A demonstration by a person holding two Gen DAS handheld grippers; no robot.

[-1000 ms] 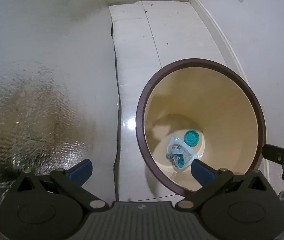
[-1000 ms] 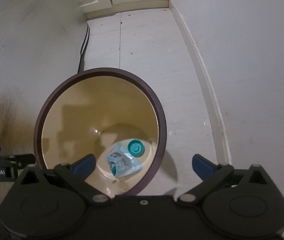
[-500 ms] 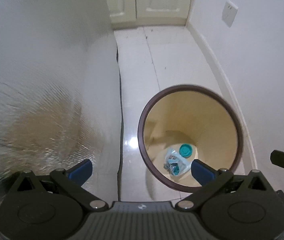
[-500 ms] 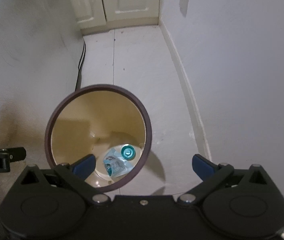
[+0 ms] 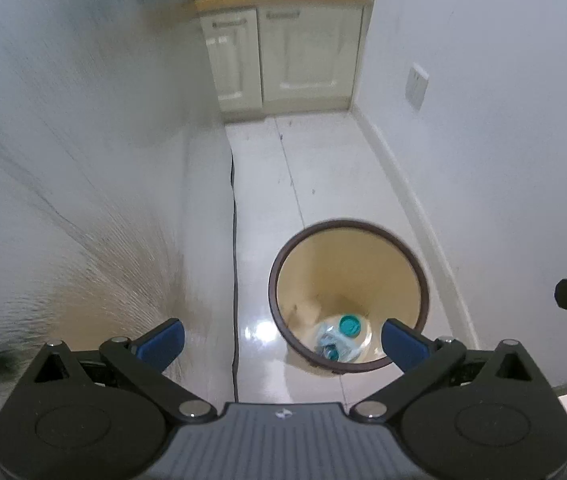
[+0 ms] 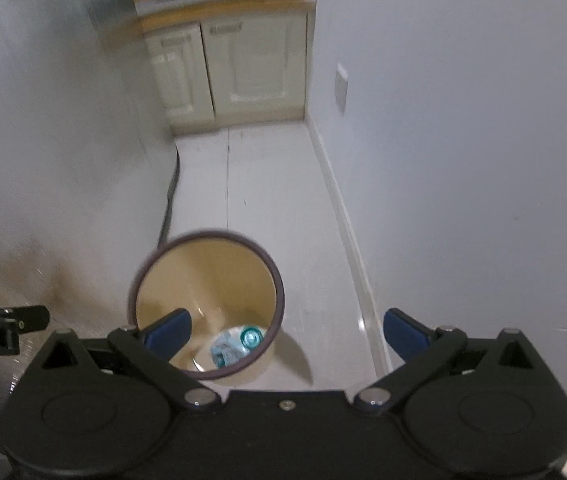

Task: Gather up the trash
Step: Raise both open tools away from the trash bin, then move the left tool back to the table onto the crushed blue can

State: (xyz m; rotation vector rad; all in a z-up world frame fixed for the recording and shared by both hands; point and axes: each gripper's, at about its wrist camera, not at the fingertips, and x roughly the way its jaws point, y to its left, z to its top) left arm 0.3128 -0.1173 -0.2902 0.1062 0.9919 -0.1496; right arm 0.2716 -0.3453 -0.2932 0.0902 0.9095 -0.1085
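Both the left gripper (image 5: 281, 338) and right gripper (image 6: 287, 330) are spread wide, empty, above the round brown-rimmed beige bin (image 5: 411, 256) holding a teal cap (image 5: 349, 325) and what appears to be a crumpled wrapper (image 5: 329, 346).

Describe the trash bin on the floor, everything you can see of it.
The trash bin is round, with a dark brown rim and a smooth cream-yellow inside, plastic by its look. It stands upright and open on the pale tiled floor, apart from the white wall. At its bottom lie a teal cap and a crumpled clear wrapper.
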